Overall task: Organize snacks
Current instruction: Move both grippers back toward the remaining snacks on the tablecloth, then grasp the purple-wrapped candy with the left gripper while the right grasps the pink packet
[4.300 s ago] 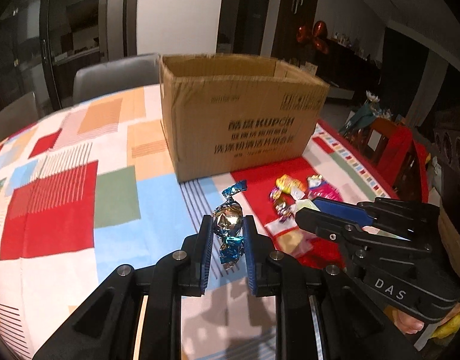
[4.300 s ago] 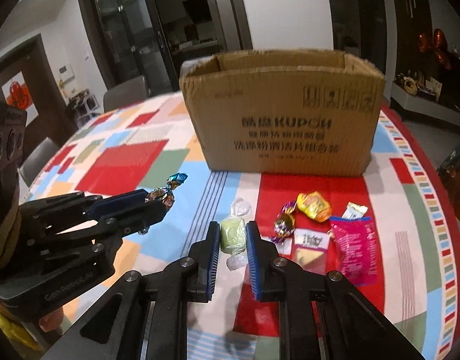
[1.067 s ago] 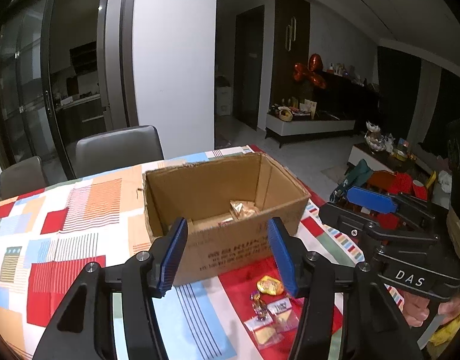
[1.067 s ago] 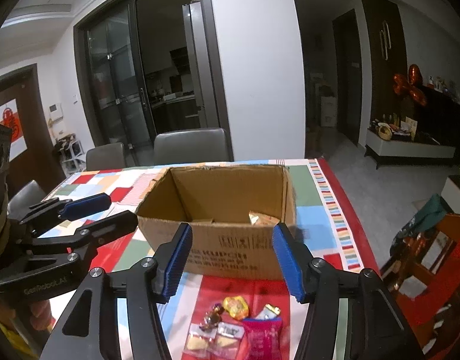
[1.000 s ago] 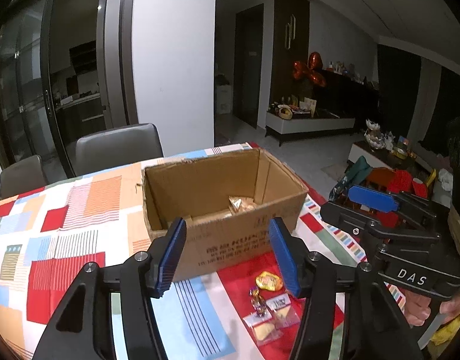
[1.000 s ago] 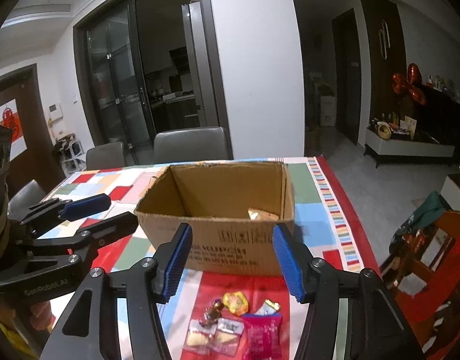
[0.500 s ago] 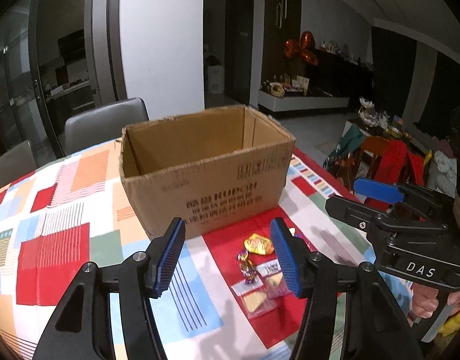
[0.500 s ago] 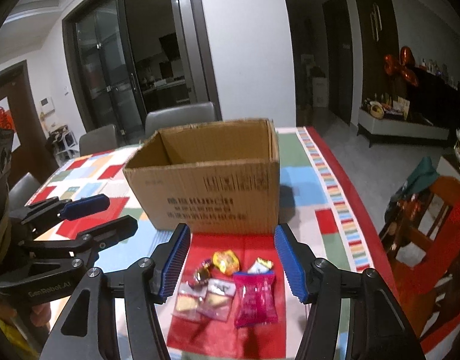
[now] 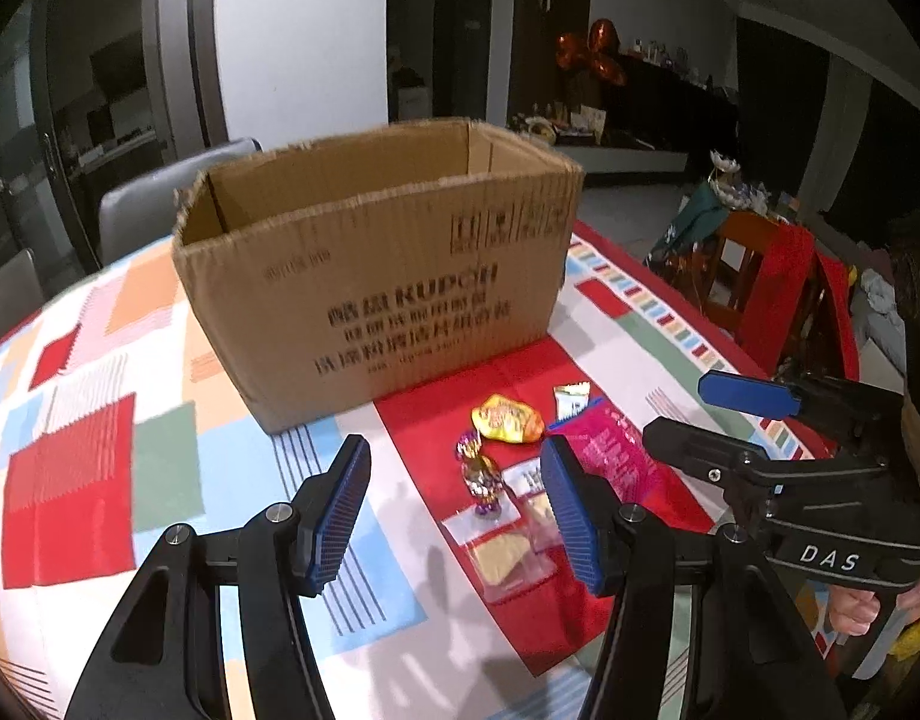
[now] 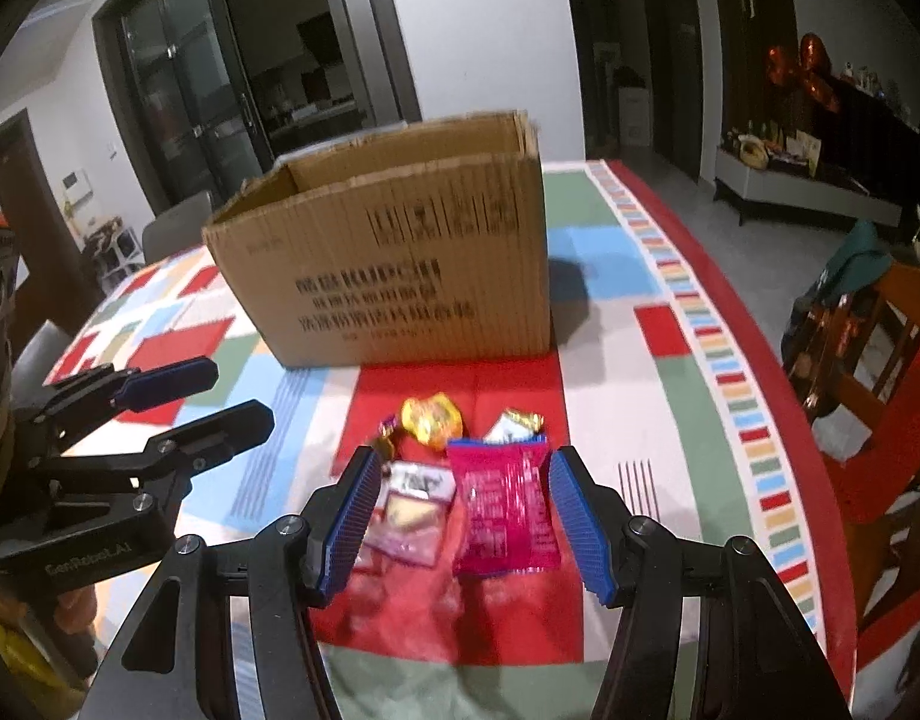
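Note:
An open cardboard box (image 9: 375,276) stands on the patchwork tablecloth; it also shows in the right wrist view (image 10: 393,276). In front of it lie loose snacks: a yellow wrapped snack (image 9: 506,418), a purple-gold twisted candy (image 9: 481,474), clear packets (image 9: 508,552) and a magenta packet (image 10: 505,507). My left gripper (image 9: 456,510) is open and empty, low over the candy and clear packets. My right gripper (image 10: 460,516) is open and empty, straddling the magenta packet and a clear packet (image 10: 414,504).
The table edge with a striped border (image 10: 730,396) runs along the right. A red wooden chair (image 10: 880,348) stands beyond it. Grey chairs (image 9: 153,204) stand behind the box. Each gripper shows in the other's view: the right one (image 9: 760,438), the left one (image 10: 153,420).
Both grippers let go of their candies over the box and stand open. In the last second both have come down and forward from above the box toward the snacks in front of it.

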A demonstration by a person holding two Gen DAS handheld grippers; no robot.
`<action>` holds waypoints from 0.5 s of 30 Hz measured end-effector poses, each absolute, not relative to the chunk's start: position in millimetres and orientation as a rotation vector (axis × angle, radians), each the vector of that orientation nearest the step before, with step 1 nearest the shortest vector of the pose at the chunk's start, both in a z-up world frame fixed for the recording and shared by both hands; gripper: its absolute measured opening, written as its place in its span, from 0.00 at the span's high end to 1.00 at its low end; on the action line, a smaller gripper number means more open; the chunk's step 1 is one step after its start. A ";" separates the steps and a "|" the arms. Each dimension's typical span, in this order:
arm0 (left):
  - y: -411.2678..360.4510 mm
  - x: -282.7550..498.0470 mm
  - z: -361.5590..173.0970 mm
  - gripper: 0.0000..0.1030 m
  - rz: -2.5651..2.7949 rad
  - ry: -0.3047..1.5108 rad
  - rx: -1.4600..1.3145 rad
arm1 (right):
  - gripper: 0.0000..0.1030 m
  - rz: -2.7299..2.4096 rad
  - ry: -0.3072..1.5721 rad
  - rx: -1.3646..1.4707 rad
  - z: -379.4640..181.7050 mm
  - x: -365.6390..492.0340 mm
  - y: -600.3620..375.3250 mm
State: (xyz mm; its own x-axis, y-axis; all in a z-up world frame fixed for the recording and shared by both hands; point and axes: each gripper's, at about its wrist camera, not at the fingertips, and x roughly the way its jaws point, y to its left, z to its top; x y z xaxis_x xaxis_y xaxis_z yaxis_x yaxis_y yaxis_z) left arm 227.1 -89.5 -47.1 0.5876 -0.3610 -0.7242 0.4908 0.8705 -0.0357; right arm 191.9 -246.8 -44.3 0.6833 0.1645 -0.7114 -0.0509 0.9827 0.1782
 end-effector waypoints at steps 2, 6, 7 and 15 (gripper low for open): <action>-90.2 229.4 -53.1 0.44 -0.502 0.819 0.176 | 0.42 0.118 0.832 0.146 -52.0 193.0 -246.8; -91.6 235.4 -67.6 0.45 -0.520 0.866 0.152 | 0.42 0.115 0.867 0.166 -64.8 195.5 -248.2; -91.8 236.9 -70.1 0.45 -0.526 0.875 0.144 | 0.42 0.115 0.878 0.170 -68.4 196.0 -248.5; -96.7 250.9 -89.9 0.49 -0.553 0.942 0.108 | 0.42 0.107 0.931 0.187 -90.5 203.9 -252.0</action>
